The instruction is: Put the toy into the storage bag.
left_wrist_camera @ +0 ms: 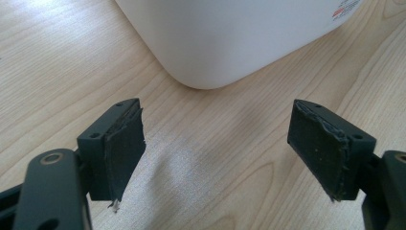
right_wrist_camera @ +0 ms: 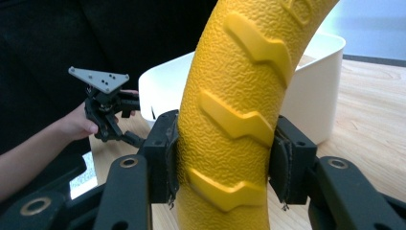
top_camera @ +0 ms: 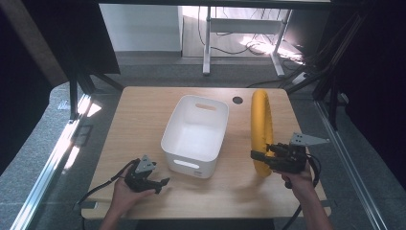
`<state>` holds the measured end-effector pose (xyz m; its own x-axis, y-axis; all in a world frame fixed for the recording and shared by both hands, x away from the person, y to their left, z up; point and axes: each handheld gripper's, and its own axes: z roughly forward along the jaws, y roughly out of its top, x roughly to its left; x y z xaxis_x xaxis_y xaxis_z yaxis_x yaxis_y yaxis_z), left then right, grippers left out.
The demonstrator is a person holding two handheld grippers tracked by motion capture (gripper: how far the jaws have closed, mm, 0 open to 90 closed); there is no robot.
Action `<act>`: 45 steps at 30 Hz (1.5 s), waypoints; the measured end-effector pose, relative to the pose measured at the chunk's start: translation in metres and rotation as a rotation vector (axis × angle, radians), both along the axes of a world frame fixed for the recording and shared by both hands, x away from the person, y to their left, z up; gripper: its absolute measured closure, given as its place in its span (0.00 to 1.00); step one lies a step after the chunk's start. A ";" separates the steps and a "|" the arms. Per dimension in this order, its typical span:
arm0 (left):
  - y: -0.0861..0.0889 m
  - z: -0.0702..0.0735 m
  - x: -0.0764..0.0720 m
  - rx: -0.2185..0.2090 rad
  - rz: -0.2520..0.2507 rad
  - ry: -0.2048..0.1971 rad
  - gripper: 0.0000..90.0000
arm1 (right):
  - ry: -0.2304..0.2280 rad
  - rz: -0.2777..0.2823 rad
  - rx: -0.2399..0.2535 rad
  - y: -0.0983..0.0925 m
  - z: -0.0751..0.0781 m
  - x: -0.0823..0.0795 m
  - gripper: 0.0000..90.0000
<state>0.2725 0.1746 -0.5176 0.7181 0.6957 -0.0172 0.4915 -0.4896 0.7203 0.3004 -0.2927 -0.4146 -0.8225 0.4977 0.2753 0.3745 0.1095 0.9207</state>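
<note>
A large yellow ring (top_camera: 262, 125) with raised tread marks stands upright on edge at the table's right side. My right gripper (top_camera: 259, 159) is shut on its near lower part; the right gripper view has the yellow ring (right_wrist_camera: 234, 115) squeezed between both pads (right_wrist_camera: 167, 163). A white plastic bin (top_camera: 196, 135) with handle slots sits mid-table, empty. My left gripper (top_camera: 164, 183) rests low near the front left, open, its jaws wide apart over bare wood, pointing at the white bin's rounded corner (left_wrist_camera: 225, 38).
The wooden table (top_camera: 143, 110) has a dark round cable hole (top_camera: 237, 100) behind the bin. Black frame posts stand at both sides. A white desk frame and cables lie on the floor beyond.
</note>
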 end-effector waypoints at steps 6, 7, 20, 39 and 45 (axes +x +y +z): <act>0.000 0.000 0.000 -0.001 0.000 -0.001 0.22 | -0.019 -0.015 0.025 0.007 0.004 0.000 0.57; 0.000 0.000 0.000 0.001 -0.001 -0.002 0.22 | -0.030 -0.015 0.030 0.008 0.006 0.000 0.57; 0.001 0.000 0.001 0.008 -0.002 0.000 0.22 | -0.076 -0.031 0.087 0.017 0.020 0.001 0.57; 0.001 0.000 0.001 0.009 -0.004 0.002 0.22 | -0.121 -0.071 0.137 0.029 0.029 0.004 0.57; 0.000 0.000 0.001 0.005 -0.003 0.002 0.22 | -0.135 -0.069 0.142 0.031 0.034 0.002 0.57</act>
<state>0.2736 0.1750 -0.5175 0.7203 0.6935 -0.0150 0.4915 -0.4951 0.7165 0.3028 -0.2619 -0.3811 -0.8217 0.5184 0.2368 0.2492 -0.0469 0.9673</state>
